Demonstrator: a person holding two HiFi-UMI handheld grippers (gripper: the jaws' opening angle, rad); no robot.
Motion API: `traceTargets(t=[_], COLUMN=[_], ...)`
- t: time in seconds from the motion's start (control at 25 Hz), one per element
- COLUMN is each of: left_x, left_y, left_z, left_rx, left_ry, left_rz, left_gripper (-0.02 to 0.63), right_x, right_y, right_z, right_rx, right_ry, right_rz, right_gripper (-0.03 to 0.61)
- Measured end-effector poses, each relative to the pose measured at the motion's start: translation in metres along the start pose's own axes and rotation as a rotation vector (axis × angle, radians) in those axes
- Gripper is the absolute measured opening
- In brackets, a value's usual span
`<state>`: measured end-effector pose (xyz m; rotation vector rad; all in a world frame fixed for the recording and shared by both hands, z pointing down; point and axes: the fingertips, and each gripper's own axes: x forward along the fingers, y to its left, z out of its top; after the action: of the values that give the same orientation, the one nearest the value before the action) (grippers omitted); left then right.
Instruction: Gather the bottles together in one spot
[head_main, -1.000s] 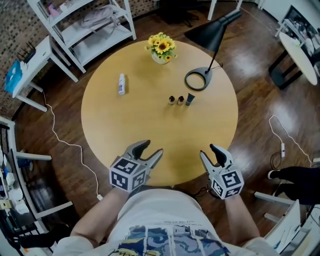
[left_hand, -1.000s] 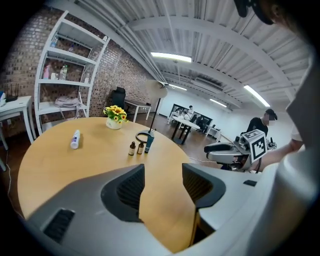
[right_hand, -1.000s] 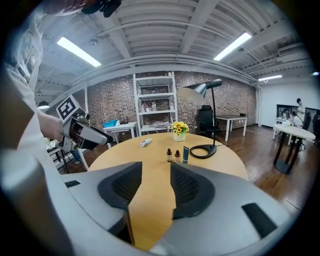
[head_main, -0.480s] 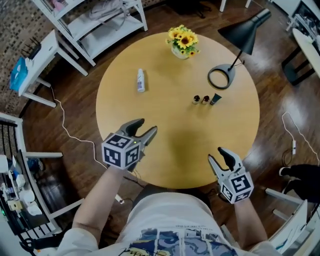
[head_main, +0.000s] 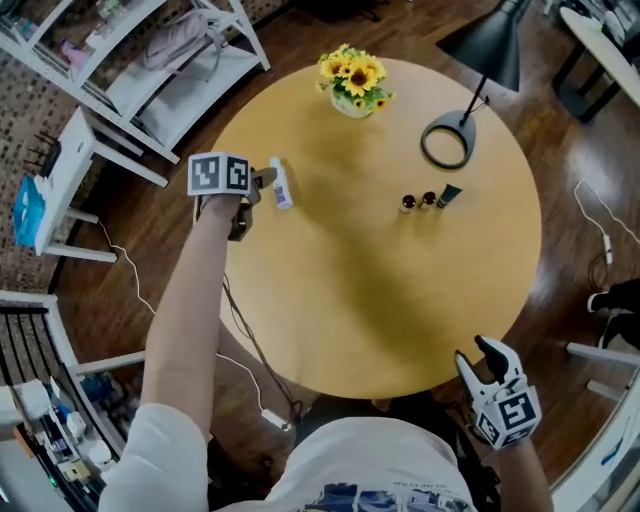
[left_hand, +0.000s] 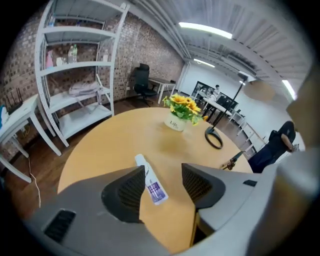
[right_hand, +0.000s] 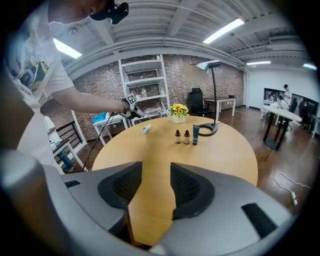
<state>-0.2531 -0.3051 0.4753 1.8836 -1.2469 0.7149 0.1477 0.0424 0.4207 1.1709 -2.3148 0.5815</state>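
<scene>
text: "Life" | on: white flower pot (left_hand: 174, 124) | bottle (left_hand: 151, 184) label: illegible

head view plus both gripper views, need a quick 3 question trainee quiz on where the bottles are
1. True or false: the white bottle stands upright on the table.
2. Which is nearest the lamp base? A the dark tube; B the sunflower pot; C the white bottle.
3. Which gripper's view shows the white bottle between its open jaws?

Key:
1. False; it lies on its side.
2. A.
3. The left gripper; its pads are not pressing on the bottle.
</scene>
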Motion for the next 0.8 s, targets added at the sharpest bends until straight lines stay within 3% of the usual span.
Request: traceTargets(t=[0.16,0.36,0.64,0.8], left_x=[0.060,0.109,0.132,0.139], left_y=[0.037,0.075,0.077,0.075], left_z=[0.017,0.019,0.004,0.002], left_rx=[-0.088,-0.207,-0.164,-0.166], left_ry=[0.070,0.079,0.144,0.169], left_rz=[-0.004,0.006,0.055,0.072], left_gripper=[0.196,0.195,0.195,0.141], right_x=[-0.009,-0.012,-0.011,-0.008], right_y=[-0.001,0.001,0.007,0.003], right_z=[-0.018,-0.033,-0.042,-0.039], right_rx=[0.037,0.079,0.100,0.091], right_ry=[0.046,0.082,0.106,0.099], right_rz=[-0.054,-0.096,-0.079,-0.069], right_gripper=[0.206,0.206,0.206,0.206])
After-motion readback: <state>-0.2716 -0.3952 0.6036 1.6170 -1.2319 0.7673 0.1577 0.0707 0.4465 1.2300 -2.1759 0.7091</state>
